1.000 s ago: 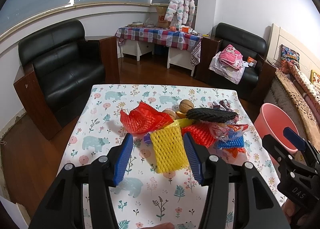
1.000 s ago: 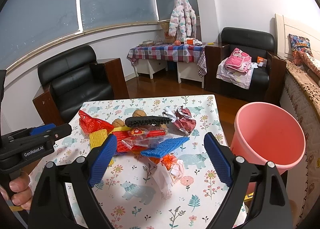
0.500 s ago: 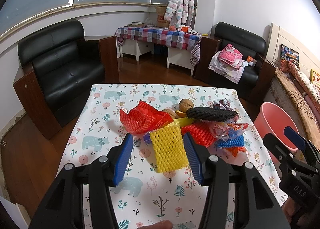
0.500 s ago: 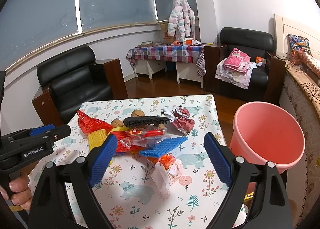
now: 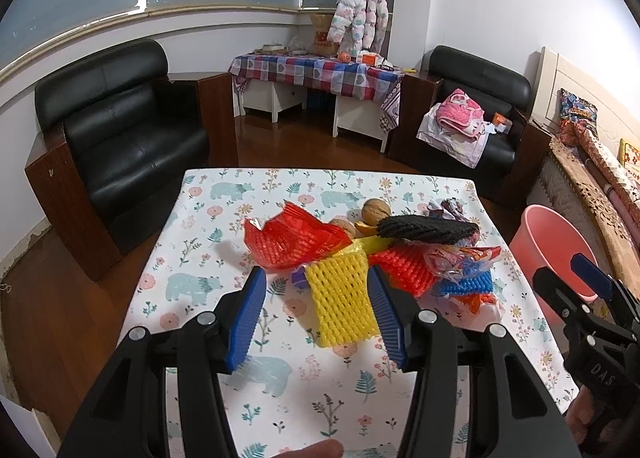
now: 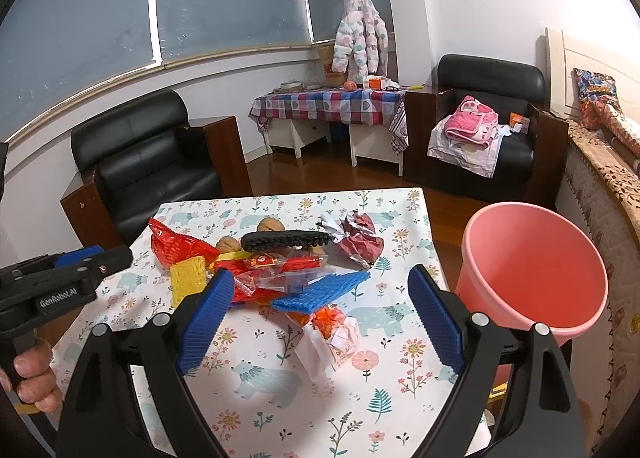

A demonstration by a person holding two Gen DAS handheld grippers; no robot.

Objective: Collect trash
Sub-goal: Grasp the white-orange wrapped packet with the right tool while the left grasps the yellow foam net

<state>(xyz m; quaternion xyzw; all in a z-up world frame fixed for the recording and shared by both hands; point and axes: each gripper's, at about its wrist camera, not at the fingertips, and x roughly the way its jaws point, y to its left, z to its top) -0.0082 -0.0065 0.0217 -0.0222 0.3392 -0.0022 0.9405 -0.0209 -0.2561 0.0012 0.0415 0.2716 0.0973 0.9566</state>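
A pile of trash lies mid-table: a yellow foam net (image 5: 340, 302) (image 6: 187, 280), a red net (image 5: 292, 238), a black net (image 5: 428, 227) (image 6: 286, 238), a blue net (image 6: 320, 292), walnuts (image 5: 376, 210), crumpled wrappers (image 6: 358, 238) and an orange-white wrapper (image 6: 332, 328). A pink bucket (image 6: 532, 270) (image 5: 554, 246) stands off the table's right edge. My left gripper (image 5: 316, 318) is open, its jaws either side of the yellow net, held above it. My right gripper (image 6: 320, 320) is open and empty above the blue net and orange wrapper.
The table wears a floral bear-print cloth (image 5: 280, 374). A black armchair (image 5: 124, 137) stands left, another (image 5: 476, 117) with pink cloth at back right, and a checked side table (image 5: 316, 73) at the back wall. A bed edge (image 6: 600, 185) runs along the right.
Both grippers have barely moved; the left one has crept slightly toward the yellow net. Both stay open.
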